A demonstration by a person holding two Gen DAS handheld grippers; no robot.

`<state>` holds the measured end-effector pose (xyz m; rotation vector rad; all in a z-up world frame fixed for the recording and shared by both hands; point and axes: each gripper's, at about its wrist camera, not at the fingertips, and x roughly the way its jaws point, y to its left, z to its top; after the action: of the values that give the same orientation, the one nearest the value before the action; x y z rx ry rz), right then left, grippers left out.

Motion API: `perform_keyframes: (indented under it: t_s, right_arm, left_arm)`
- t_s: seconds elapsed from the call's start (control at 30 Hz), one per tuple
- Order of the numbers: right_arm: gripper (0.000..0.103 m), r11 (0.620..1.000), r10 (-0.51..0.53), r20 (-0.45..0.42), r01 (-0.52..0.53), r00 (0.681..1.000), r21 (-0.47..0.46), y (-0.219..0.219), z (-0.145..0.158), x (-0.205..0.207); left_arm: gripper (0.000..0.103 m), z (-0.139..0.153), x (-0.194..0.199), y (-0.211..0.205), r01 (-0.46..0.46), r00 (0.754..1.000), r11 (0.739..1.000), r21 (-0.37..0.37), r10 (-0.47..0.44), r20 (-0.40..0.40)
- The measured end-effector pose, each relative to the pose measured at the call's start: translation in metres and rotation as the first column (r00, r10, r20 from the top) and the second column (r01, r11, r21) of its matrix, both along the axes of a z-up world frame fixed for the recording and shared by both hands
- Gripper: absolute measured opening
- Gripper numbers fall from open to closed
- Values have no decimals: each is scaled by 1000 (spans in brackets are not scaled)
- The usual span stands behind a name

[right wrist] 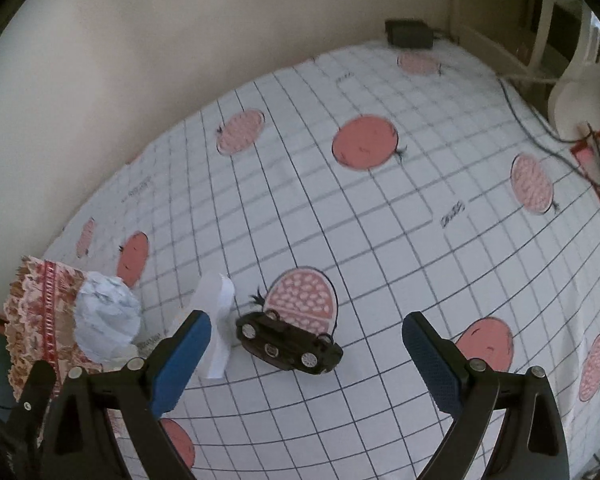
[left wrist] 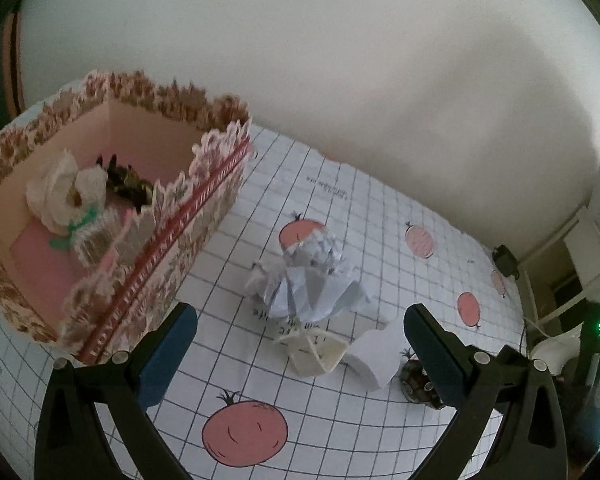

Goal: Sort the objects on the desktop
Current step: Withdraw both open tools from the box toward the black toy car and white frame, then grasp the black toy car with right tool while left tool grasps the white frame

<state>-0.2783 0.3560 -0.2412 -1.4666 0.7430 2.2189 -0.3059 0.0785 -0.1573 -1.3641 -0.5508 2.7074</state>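
A floral box with a lace rim (left wrist: 216, 184) stands at the left and holds a white fabric flower (left wrist: 66, 190) and a dark gold piece (left wrist: 130, 184). On the grid cloth lie a crumpled paper ball (left wrist: 308, 276), a small cream folded piece (left wrist: 316, 354) and a bent white card (left wrist: 374, 354). My left gripper (left wrist: 300, 344) is open above the cream piece. A black toy car (right wrist: 288, 340) lies on its side. In the right wrist view the paper ball (right wrist: 108, 320) and the white card (right wrist: 218, 320) sit left of the car. My right gripper (right wrist: 306, 344) is open around the car, not touching it.
The grid tablecloth with printed pink fruit (right wrist: 380, 220) covers the table, with a wall close behind. A black adapter (right wrist: 408, 34) and its cable (right wrist: 532, 116) lie at the far right corner, near a white stand (right wrist: 576, 92). The floral box (right wrist: 44, 320) is at the left edge.
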Motion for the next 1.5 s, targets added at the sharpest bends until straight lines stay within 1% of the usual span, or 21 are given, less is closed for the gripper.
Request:
perform_keyframes:
  t_s: [0.17,0.27,0.37,0.6,0.8,0.93,1.03,1.07,1.27,1.3,1.43,1.5]
  right_arm:
    - [98,999,12,29,-11,1000,-31,-2,-17,-5]
    - [98,999,21,65,-19,998,-32,-7,-27,-7]
    - [98,999,24,85,-22,996,-23,-8,-33,-9]
    - [96,999,32,108,-30,994,-23,-12,-42,-11]
    - [86,999,40,94,-37,995,-31,-14,-41,-10]
    - [78,998,45,88,-41,995,-43,-17,-42,-10]
    - [64,999,46,90,-43,995,-31,-17,-40,-10]
    - [62,999,46,94,-43,995,-26,-17,-40,-9]
    - [58,999,48,88,-45,995,-31,-18,-39,-8]
    - [58,996,79,83,-76,993,-36,-18,-39,-8]
    - [53,996,85,78,-82,993,-45,-19,-38,-8]
    - [53,995,88,78,-85,993,-43,-19,-38,-7]
  left_arm:
    - [103,-15,-5,3,5,998,1000,11,-5,62]
    - [103,-23,-8,5,6,995,1000,0,-6,95]
    - [103,-30,-11,5,5,992,1000,9,-6,125]
    - [103,-44,-15,5,0,986,999,36,-6,168]
    - [103,-54,-16,7,-11,979,999,48,1,203]
    - [103,-57,-17,10,-4,981,999,43,-5,196]
    - [103,-58,-18,14,11,983,1000,21,-15,185]
    - [103,-58,-18,16,19,983,1000,9,-20,182]
    - [102,-60,-20,27,58,984,998,-38,-51,169]
    - [102,-60,-20,29,66,984,997,-45,-57,166]
    - [93,-62,-21,34,90,984,993,-76,-77,164]
    - [93,-64,-20,35,99,982,992,-81,-84,166]
